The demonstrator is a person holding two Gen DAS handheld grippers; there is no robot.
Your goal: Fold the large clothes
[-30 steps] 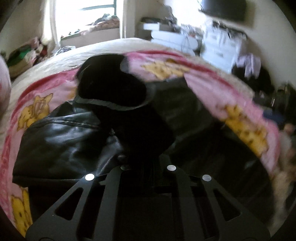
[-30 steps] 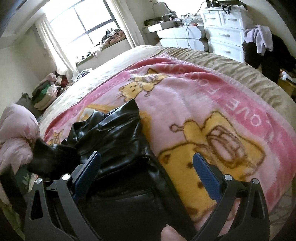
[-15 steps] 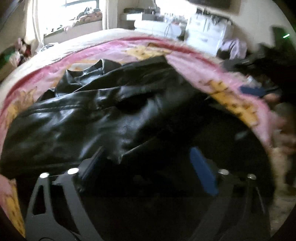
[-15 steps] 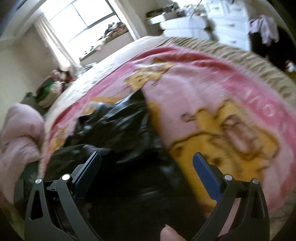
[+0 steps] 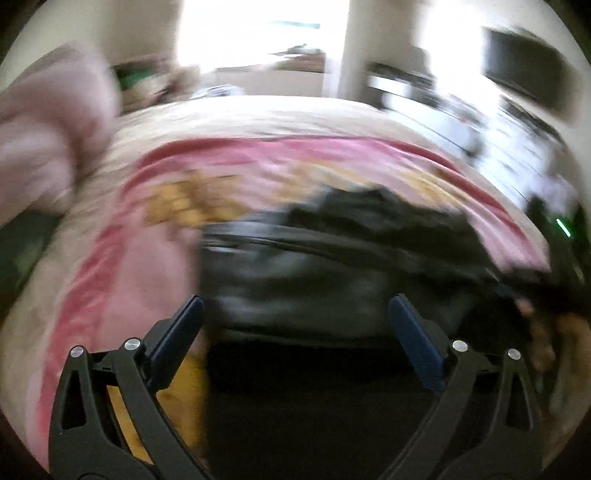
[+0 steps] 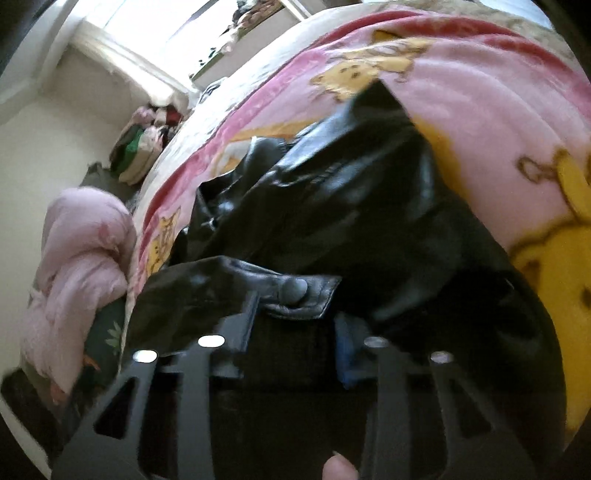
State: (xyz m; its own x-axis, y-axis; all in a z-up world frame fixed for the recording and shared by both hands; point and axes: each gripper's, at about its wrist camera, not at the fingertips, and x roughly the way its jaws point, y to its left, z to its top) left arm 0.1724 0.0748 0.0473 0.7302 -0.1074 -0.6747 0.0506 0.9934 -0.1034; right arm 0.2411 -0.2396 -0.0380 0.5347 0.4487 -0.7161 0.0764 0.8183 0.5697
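Right gripper (image 6: 293,325) — jaws drawn narrow, having just been closing; a snap-buttoned tab (image 6: 299,293) of the black leather jacket (image 6: 351,206) lies between the fingers. Whether the pads actually press on it cannot be told; the fingertips are blurred and dark against the leather. A fingertip (image 6: 338,467) of the person shows at the bottom edge of the right wrist view.

Left gripper (image 5: 295,321) — jaws wide, having just been opening; blue pads (image 5: 415,347) well apart, nothing clamped. The jacket's near edge lies beyond and between the fingers, untouched as far as the smeared left wrist view allows.

Jacket heaped in folds across the middle of both views, on a pink blanket (image 6: 480,110) with yellow cartoon bears, spread over a beige bed (image 5: 258,114).

Outward: a bundled pink quilt (image 6: 81,266) at left of the right wrist view, a stack of folded clothes (image 6: 140,147) against the wall at upper left, a bright window (image 5: 258,33) at top.
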